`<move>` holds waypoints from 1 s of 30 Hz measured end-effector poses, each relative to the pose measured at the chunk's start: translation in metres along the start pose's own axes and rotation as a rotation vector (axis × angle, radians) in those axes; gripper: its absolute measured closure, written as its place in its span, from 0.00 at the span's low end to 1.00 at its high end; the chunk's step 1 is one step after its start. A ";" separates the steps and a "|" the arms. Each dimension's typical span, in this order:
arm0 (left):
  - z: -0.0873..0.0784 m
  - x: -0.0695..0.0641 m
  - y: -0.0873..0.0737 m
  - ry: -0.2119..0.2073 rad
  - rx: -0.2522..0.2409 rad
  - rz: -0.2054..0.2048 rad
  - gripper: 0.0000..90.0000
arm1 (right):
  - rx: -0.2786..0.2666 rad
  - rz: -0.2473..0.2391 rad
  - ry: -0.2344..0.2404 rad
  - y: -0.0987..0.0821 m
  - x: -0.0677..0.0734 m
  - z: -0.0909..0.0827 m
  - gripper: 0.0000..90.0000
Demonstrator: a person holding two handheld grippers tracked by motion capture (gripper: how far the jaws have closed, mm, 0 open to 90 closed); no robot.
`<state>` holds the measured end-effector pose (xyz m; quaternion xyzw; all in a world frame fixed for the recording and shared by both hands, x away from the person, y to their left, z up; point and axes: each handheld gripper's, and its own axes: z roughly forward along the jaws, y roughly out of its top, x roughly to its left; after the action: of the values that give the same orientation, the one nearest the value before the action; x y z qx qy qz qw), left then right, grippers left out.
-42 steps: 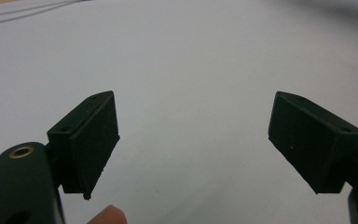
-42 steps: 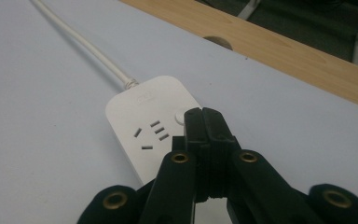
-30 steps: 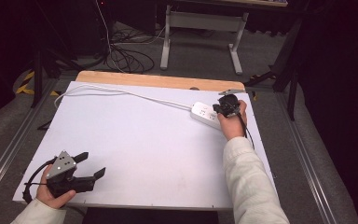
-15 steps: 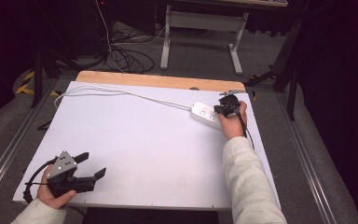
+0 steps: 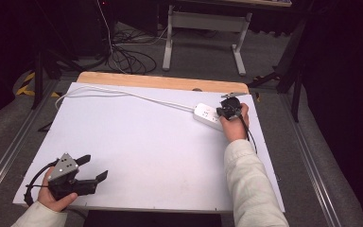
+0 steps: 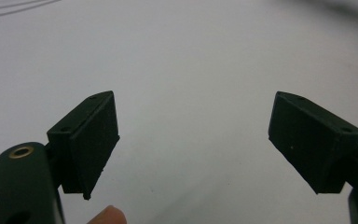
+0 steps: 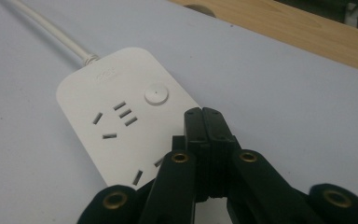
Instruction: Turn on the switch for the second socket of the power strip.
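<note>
Left gripper (image 5: 92, 168): rests at the near left corner of the white table top (image 5: 137, 142), held in the person's left hand (image 5: 52, 198). Jaws stand wide apart, nothing between them; the left gripper view gives bare table past both pads (image 6: 91, 142). It is well apart from the work.

White cord (image 5: 123, 93): runs from the far left of the table, rightward and slightly nearer, into the power strip (image 5: 208, 116).

Power strip: lies flat at the far right of the table, short of the wooden edge strip (image 5: 160, 81). Long axis runs roughly left-far to right-near in the high view; the cord end points left and away, the free end lies toward the right hand (image 5: 234, 127). Socket face up. In the right gripper view the round button (image 7: 156, 95) sits near the cord end, the slot groups after it.

Right gripper (image 7: 203, 114): jaws pressed together, holding nothing. Closed tips hang over the strip's face, just short of the button, pointing toward it. Contact with the face cannot be told.

Judgement on progress: the work looks like pressing the strip's button with the closed tips. Approach and aim appear done; the tips are not yet on the button. Left: a short advance onto it and the press. The button's state cannot be told.
</note>
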<state>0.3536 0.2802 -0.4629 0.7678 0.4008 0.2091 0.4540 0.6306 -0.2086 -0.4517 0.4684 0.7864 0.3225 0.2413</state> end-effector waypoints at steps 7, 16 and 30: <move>0.000 0.000 0.000 0.003 -0.003 0.002 0.18 | -0.011 -0.026 -0.025 -0.001 0.002 0.001 1.00; 0.000 0.000 0.000 0.001 -0.001 0.008 0.18 | -0.024 -0.041 -0.032 -0.003 0.003 0.001 1.00; -0.001 0.000 0.000 0.005 -0.003 0.003 0.18 | -0.024 -0.052 -0.029 -0.004 0.003 0.002 1.00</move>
<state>0.3532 0.2804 -0.4622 0.7673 0.4002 0.2123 0.4540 0.6282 -0.2070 -0.4566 0.4496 0.7906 0.3189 0.2666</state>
